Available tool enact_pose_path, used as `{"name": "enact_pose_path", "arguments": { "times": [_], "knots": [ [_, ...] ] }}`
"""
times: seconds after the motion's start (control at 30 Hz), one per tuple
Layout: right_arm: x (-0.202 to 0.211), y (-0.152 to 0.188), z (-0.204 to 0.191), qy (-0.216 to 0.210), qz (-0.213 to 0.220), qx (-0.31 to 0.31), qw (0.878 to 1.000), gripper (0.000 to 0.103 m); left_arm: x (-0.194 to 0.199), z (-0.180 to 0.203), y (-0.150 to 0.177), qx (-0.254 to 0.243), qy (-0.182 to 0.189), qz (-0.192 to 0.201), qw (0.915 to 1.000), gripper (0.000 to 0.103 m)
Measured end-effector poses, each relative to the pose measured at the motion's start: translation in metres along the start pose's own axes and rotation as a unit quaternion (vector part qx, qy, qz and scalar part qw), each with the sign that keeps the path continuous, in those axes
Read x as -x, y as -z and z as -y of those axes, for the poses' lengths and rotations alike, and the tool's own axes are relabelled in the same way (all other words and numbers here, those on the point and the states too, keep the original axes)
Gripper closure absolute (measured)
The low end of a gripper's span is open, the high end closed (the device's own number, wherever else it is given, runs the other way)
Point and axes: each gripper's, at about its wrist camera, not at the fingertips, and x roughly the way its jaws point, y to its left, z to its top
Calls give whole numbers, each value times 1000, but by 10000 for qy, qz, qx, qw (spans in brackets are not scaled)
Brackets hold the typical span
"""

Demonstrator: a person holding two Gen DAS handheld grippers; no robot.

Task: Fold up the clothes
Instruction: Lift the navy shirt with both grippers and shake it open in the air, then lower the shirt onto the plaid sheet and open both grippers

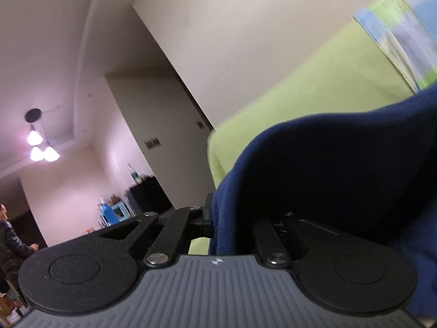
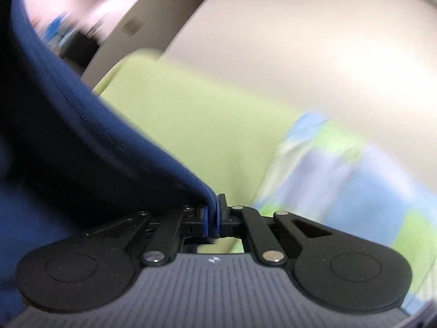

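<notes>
From the left wrist I see open room at frame left beyond the lime-green sheet (image 1: 314, 82), my left gripper (image 1: 215, 216) clenched on the navy garment (image 1: 327, 177) draping lower right, while my right gripper (image 2: 211, 218) pinches that garment's hem at frame centre, cloth rising upper left.

I find no words, numbers or brand names I can read in either wrist view. The only mark is a small white emblem, no letters that I can make out, on the grey ribbed body of the left hand-held gripper (image 1: 210, 220) and again on the right hand-held gripper (image 2: 212, 222).
</notes>
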Motion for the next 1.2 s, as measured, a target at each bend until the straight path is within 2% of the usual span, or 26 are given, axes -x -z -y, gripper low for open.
{"name": "enact_pose_path", "arguments": {
  "times": [0.13,0.2,0.27,0.33,0.4,0.53,0.67,0.73,0.83,0.9,0.97,1.03,1.07,1.13,1.17,1.2],
  "knots": [
    [35,-50,43,540,660,140,9963,101,25,-24,-53,44,-215,461,9987,96],
    [59,-72,66,775,957,172,9922,101,54,-38,-86,50,-283,824,9962,96],
    [99,-95,103,1060,1290,293,9855,101,83,-44,-107,19,-275,1112,9934,96],
    [142,-109,139,1263,1441,465,9804,101,116,-45,-127,-17,-219,1394,9900,95],
    [187,-118,174,1443,1497,663,9759,100,163,-43,-144,92,15,1685,9857,95],
    [285,-108,234,1809,1316,1157,9678,100,239,-29,-158,593,598,1867,9788,94],
    [382,-80,270,2083,942,1635,9597,100,314,10,-157,1059,1308,1847,9683,94],
    [427,-63,284,2181,712,1806,9564,100,340,32,-157,1136,1624,1818,9632,94],
    [461,-37,310,2228,327,1959,9544,100,365,76,-165,1039,2033,1809,9566,93],
    [481,-20,328,2249,66,2051,9525,100,367,113,-176,869,2249,1794,9538,92],
    [479,7,356,2121,-313,2061,9547,100,357,160,-189,604,2461,1688,9525,92],
    [451,41,386,1704,-882,1982,9612,100,337,209,-199,278,2622,1502,9529,92],
    [435,60,403,1465,-1195,1933,9627,100,318,249,-203,-6,2760,1294,9524,91],
    [384,110,427,1398,-1973,1889,9518,97,272,333,-202,-605,3148,578,9454,86],
    [357,135,438,1403,-2373,1868,9429,80,250,376,-202,-903,3331,218,9383,86],
    [331,161,449,1406,-2770,1844,9325,74,231,411,-201,-1153,3482,-95,9302,86]
  ]
}}
